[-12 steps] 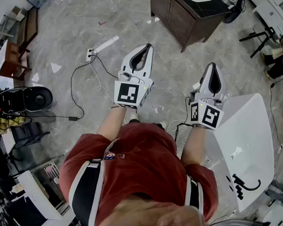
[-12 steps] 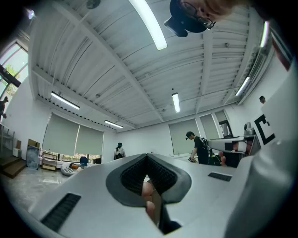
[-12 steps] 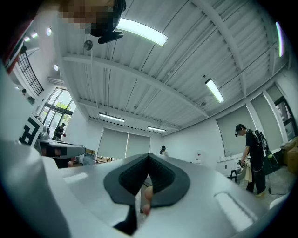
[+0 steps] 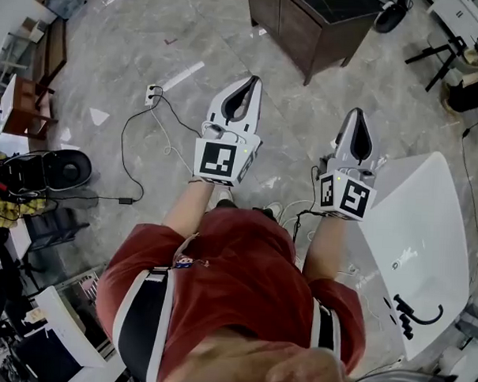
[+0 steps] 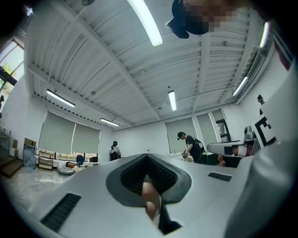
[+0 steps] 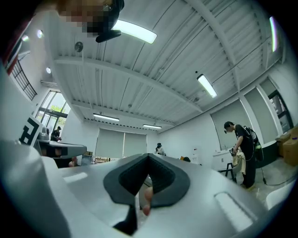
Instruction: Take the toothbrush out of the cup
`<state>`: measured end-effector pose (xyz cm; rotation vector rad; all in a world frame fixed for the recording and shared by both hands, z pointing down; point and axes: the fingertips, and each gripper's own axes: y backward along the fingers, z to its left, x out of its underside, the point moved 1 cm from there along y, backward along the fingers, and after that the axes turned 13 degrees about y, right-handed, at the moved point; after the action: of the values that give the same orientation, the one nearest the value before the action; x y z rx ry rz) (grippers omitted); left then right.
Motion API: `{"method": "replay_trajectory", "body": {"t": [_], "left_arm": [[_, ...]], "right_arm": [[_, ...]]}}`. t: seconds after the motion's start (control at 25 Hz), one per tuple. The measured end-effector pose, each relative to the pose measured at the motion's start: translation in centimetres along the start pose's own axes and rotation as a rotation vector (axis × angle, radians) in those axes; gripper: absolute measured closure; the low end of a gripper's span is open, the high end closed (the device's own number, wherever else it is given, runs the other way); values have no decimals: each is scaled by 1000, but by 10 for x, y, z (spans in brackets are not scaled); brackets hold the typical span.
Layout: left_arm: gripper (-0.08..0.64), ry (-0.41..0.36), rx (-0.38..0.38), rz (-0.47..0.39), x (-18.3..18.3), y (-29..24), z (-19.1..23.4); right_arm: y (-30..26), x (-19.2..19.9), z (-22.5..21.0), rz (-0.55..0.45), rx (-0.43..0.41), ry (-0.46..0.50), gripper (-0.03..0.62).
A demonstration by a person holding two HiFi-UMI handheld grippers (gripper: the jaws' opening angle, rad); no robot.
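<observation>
No cup or toothbrush shows in any view. In the head view I hold both grippers out in front of my body, above the marble floor. My left gripper point(image 4: 249, 81) is shut with nothing between its jaws, and its marker cube faces the camera. My right gripper point(image 4: 357, 113) is also shut and empty, beside the near corner of a white table point(image 4: 427, 226). In the left gripper view the shut left gripper point(image 5: 147, 156) points slightly upward at the ceiling and a far wall. The right gripper view shows the right gripper point(image 6: 148, 157) shut in the same way.
A black curved object point(image 4: 411, 314) lies on the white table. A dark wooden cabinet point(image 4: 309, 27) stands ahead. A power strip point(image 4: 153, 91) with cables lies on the floor to the left, near a black round device point(image 4: 62, 167). Other people stand far off in the room.
</observation>
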<state>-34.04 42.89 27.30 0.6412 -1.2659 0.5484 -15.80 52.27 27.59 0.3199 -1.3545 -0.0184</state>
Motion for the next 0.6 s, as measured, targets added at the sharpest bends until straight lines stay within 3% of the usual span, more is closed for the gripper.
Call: {"method": "replay_trajectory", "body": {"t": [0.6], "left_arm": [[554, 8, 7, 66, 45, -41, -72]], "right_arm": [[20, 45, -74, 71, -33, -70, 584]]}}
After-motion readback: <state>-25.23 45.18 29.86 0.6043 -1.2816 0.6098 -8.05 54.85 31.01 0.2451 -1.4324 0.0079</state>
